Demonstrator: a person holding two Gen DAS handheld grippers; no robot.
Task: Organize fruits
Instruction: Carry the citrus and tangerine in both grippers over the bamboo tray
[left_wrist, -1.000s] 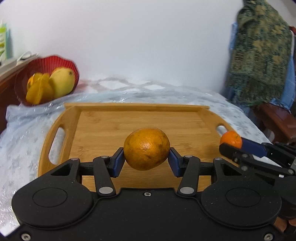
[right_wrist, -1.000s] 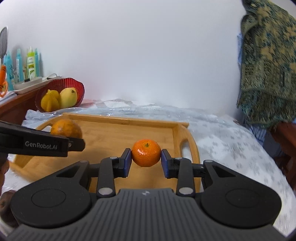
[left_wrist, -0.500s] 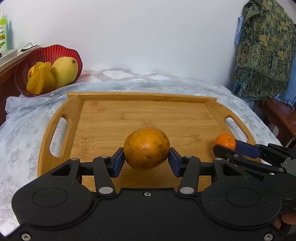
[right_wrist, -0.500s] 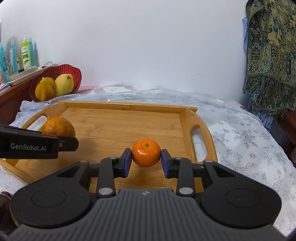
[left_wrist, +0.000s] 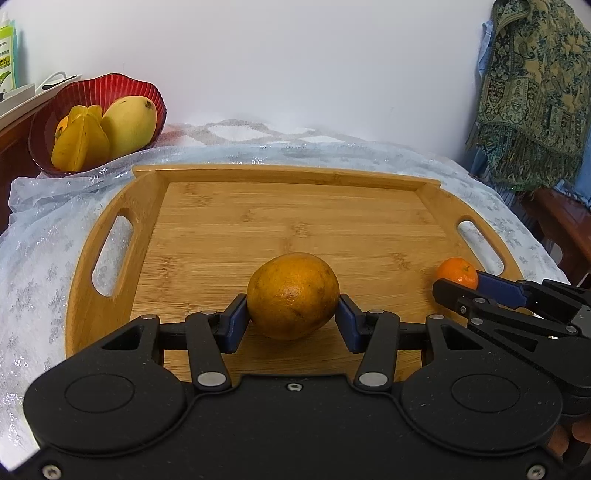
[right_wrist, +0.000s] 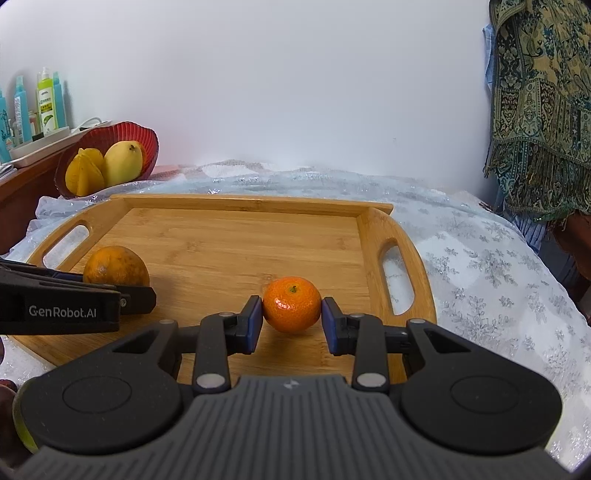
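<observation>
Your left gripper (left_wrist: 293, 322) is clamped on a large orange (left_wrist: 293, 295): both blue pads press its sides, and its dull, mottled brownish-orange skin, finely pitted, bulges into a slightly lopsided oval. It sits low over the near part of the wooden tray (left_wrist: 295, 225), its underside close to the boards; you cannot tell from these views whether it touches them.

Your right gripper (right_wrist: 291, 320) has a small mandarin (right_wrist: 291, 304) between its blue pads. The skin is glossy and bright orange, the shape round and a little flattened, with a green stem nub on top. The left pad meets the fruit; on the right side a thin sliver of gap may show, so whether it is firmly pinched is hard to say. The mandarin lies low over the tray near its right handle slot.

The tray is pale bamboo with visible grain strips, a raised rim, rounded ends and an oval cut-out handle at each end. It rests on a sheer, glittery white cloth (right_wrist: 480, 266) with snowflake prints. Behind, a ribbed red translucent bowl (left_wrist: 85, 92) holds a smooth yellow mango (left_wrist: 129, 123) and a ridged starfruit (left_wrist: 81, 142). A fringed green patterned shawl (right_wrist: 543, 110) hangs at the right.

Compared with a second ago, both views tilt further downward: the tray fills more of each frame, its far rim and both handles now fully in sight, and both fruits sit lower against the boards. The grips look unchanged.
</observation>
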